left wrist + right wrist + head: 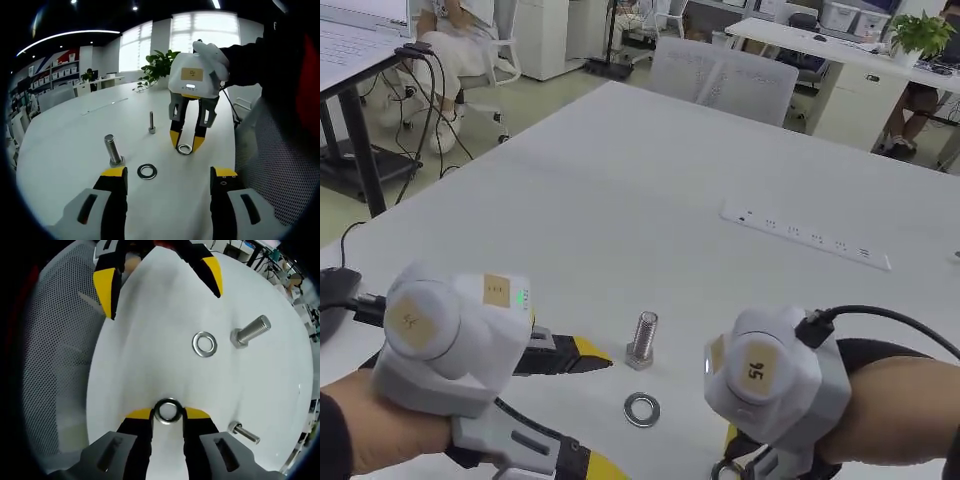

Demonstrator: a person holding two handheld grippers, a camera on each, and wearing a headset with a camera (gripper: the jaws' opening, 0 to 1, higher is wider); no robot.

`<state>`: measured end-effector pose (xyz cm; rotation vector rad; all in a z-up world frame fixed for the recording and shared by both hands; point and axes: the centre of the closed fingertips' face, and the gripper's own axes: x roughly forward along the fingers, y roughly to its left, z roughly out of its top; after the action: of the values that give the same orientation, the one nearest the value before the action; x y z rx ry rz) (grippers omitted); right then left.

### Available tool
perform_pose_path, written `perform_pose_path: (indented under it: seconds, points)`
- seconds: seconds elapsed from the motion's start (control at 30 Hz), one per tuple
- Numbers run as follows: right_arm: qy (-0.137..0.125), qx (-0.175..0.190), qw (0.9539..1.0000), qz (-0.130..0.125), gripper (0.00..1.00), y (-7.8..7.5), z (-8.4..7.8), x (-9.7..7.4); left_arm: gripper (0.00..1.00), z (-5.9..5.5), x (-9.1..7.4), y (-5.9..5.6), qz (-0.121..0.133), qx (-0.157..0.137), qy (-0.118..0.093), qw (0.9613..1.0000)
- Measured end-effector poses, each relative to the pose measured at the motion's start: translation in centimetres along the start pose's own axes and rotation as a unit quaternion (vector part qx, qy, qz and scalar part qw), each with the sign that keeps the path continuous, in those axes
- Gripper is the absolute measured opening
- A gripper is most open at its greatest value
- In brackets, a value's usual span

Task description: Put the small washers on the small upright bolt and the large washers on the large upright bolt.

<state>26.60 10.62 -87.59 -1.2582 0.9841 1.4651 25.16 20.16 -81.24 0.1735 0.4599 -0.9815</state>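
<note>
Large bolt (642,340) upright on white surface (620,180). Loose washer (641,409) flat just beside large bolt, on person's side. Second washer (167,411) pinched between closed fingers of right gripper (167,412), near large bolt, low at the surface; contact unclear. Small bolt (151,122) upright, beyond large bolt. Left gripper (169,172) fingers spread wide, holding nothing, one tip just beside large bolt.

Right claw (186,145) pinching washer (184,149); large bolt (113,149) upright beside loose washer (147,171).
</note>
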Motion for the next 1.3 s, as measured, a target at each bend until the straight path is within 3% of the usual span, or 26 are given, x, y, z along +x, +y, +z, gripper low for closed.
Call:
perform_pose_path:
  seconds: [1.3]
  points:
    - [0.000, -0.004, 0.9999, -0.010, 0.24, -0.5, 0.5, -1.1, 0.68, 0.2, -0.4, 0.6, 0.015, -0.003, -0.013, 0.9998]
